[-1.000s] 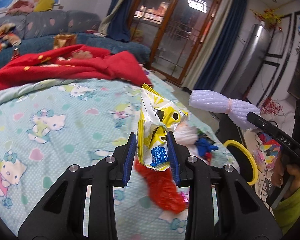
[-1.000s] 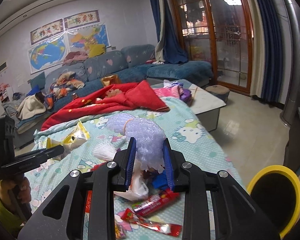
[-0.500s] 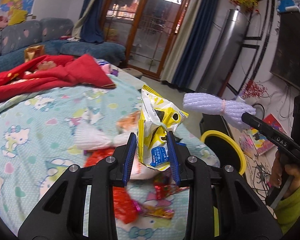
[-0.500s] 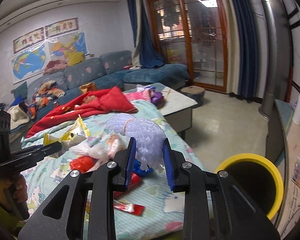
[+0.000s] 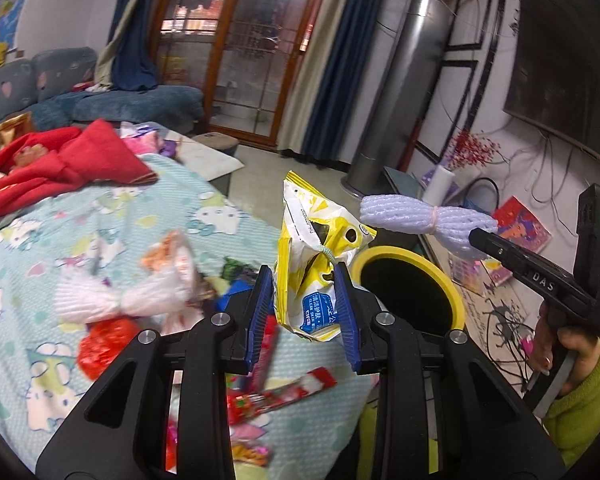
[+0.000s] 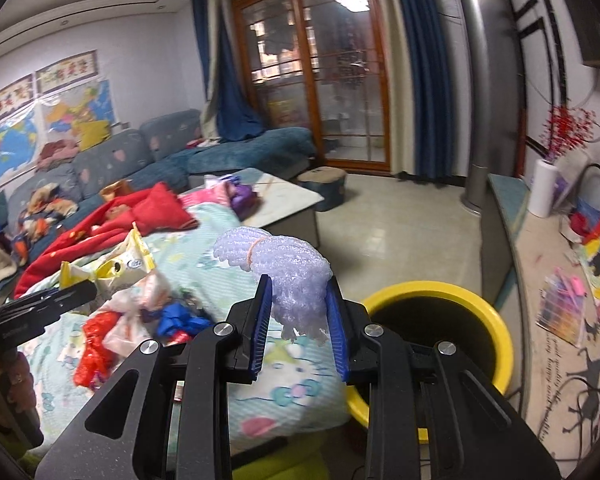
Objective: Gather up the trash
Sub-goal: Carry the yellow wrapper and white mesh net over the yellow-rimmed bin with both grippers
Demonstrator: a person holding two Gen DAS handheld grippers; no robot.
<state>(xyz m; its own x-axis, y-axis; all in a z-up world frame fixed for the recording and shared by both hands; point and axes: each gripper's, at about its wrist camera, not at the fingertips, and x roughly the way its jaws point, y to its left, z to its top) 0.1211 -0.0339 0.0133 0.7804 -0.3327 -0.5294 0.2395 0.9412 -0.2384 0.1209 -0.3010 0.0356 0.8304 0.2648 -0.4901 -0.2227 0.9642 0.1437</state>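
Since a second ago we have swung both grippers away from the middle of the bed toward the round black bin with a yellow rim (image 5: 410, 284), which now fills far more of both views; a second ago it sat small at the frame edge

Our left gripper (image 5: 302, 304) is clamped on the crumpled yellow and white snack bag with a blue label (image 5: 316, 264), blue pads pressing both sides of its lower half, the bag upright and sticking up above the fingers. It hangs just short of the bin, over the bed edge beside the rim

Our right gripper (image 6: 300, 320) is closed around the pale lilac foam net bundle tied with a pink band (image 6: 284, 268), gripping its lower end while the banded part bulges above the pads. From the left wrist view the same bundle (image 5: 424, 220) pokes out sideways above the far side of the bin

Away from the bin, on the pale blue cartoon-cat bedsheet (image 5: 112, 216), more litter lies loose: a white foam net tied at the middle (image 5: 120, 300), a crumpled red plastic piece (image 5: 104, 340), a red sweet wrapper (image 5: 284, 392) nearest the bin, and blue scraps (image 6: 180, 318). Farther from the bin a red blanket (image 6: 140, 216) is heaped on the bed
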